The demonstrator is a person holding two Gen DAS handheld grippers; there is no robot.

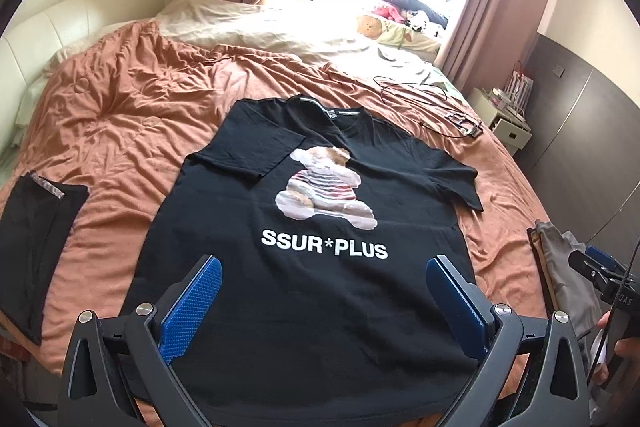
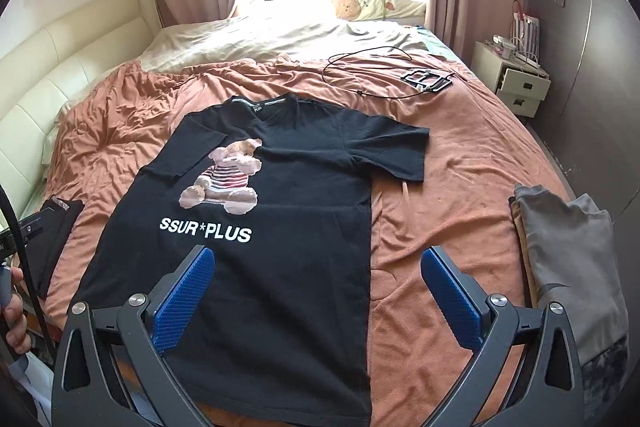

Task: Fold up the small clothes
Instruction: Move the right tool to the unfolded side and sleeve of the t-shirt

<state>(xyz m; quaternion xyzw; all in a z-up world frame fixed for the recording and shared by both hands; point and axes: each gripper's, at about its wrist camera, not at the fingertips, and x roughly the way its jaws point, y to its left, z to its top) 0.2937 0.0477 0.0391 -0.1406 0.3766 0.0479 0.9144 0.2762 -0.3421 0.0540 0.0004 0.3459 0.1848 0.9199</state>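
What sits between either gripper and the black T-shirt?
Nothing visible. The T-shirt lies flat on the bedspread, bare on top, directly below the open left gripper and right gripper.

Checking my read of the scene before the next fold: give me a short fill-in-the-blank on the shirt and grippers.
1. The black T-shirt lies print-side ____ on the orange bedspread.
2. Its left sleeve is folded ____ over the chest, while the other sleeve lies spread out.
3. The left gripper and right gripper both have their jaws ____.
4. The grey garment lies to the shirt's ____.

Missing words: up; inward; open; right
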